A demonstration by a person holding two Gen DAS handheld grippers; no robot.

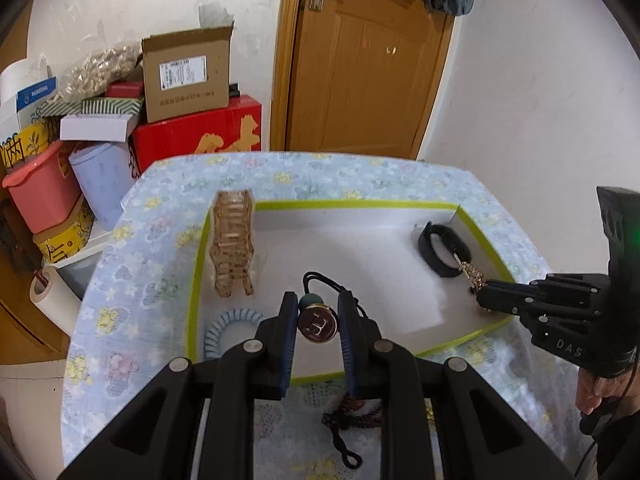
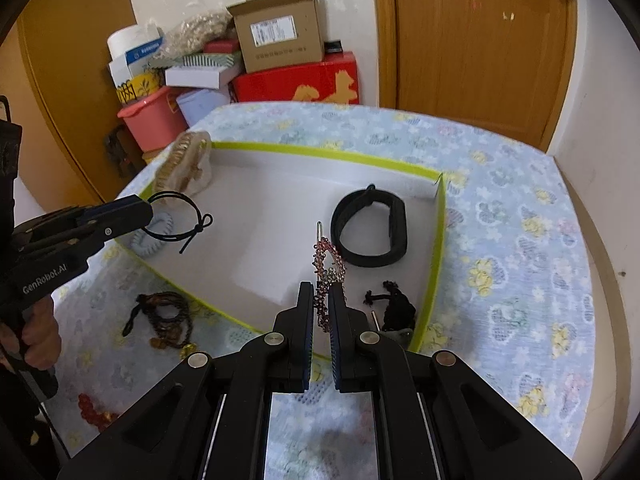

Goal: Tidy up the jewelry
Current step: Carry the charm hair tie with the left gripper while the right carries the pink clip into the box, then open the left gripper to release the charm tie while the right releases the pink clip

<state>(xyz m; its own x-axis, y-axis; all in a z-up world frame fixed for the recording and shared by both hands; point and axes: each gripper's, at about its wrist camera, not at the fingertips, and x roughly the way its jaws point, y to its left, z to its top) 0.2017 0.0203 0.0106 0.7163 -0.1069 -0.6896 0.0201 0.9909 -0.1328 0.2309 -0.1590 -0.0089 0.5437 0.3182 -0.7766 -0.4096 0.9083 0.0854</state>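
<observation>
A white tray with a green rim lies on the flowered cloth. My left gripper is shut on a black cord hair tie with a round gold button, its loop hanging over the tray's left side. My right gripper is shut on a beaded pink hair clip, held above the tray beside a black band. A clear claw clip stands in the tray's far left corner.
A pale blue coil hair tie and a black bow clip lie in the tray. Brown braided cords and red beads lie on the cloth near me. Boxes and tubs stack behind the table.
</observation>
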